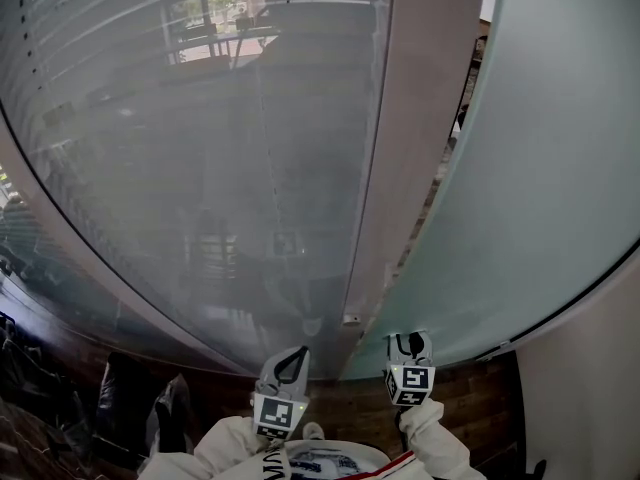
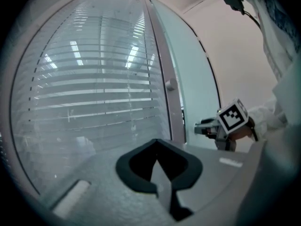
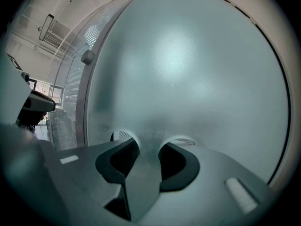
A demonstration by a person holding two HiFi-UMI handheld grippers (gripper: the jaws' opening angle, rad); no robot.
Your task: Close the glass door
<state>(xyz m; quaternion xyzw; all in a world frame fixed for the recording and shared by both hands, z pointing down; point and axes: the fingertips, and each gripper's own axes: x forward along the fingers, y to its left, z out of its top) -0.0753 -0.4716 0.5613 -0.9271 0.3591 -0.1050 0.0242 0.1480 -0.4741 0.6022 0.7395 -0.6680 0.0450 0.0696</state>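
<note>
Currently the right gripper (image 3: pixel 143 147), jaws apart and holding nothing, is facing the frosted glass door (image 3: pixel 188 79) close up. The door is standing ajar beside the frame (image 1: pixel 415 148). The left gripper (image 2: pixel 157 142) is keeping its jaws together. Pushing flat and steadily looks best.

Glass door (image 1: pixel 540 168): frosted, pale green tint, plain pane, upright. Just right of grey frame post (image 1: pixel 410 138), with a narrow dark gap between its left edge and the post, so not fully shut. Dark strip along bottom edge. Fills most of right gripper view, blank and hazy.
</note>
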